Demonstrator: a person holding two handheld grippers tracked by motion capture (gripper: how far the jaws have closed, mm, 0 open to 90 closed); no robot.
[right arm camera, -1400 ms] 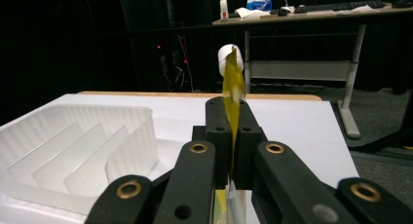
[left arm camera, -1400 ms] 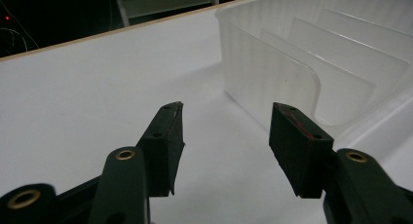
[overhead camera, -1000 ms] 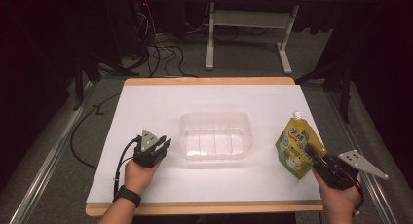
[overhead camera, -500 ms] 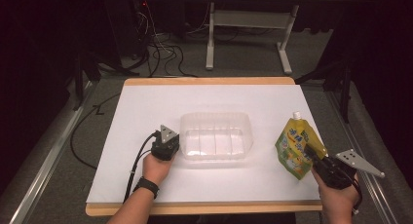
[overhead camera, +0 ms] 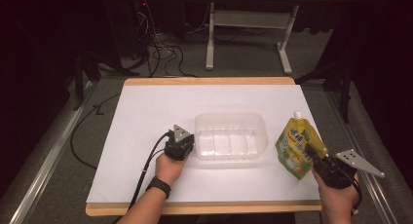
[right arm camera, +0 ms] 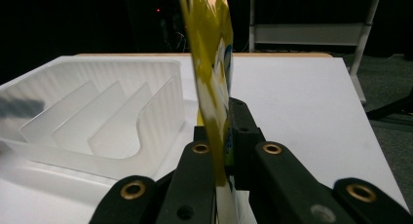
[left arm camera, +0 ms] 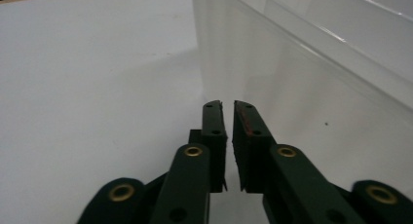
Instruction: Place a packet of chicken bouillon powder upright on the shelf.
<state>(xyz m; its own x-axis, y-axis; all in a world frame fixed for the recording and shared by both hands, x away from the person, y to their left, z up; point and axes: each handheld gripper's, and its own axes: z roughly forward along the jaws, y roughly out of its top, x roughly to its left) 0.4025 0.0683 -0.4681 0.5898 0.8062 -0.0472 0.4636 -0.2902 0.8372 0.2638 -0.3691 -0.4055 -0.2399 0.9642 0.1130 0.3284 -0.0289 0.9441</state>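
Here my right claw (overhead camera: 311, 155) pinches the yellow-green spouted drink pouch (overhead camera: 293, 147) upright, spout up, just right of the clear ribbed plastic tray (overhead camera: 231, 136) at mid-table (overhead camera: 146, 107). The tray lies to the pouch's left, nothing between. My left claw (left arm camera: 229, 107), jaws a slit apart and having just been opening, empty, noses the tray's left wall.
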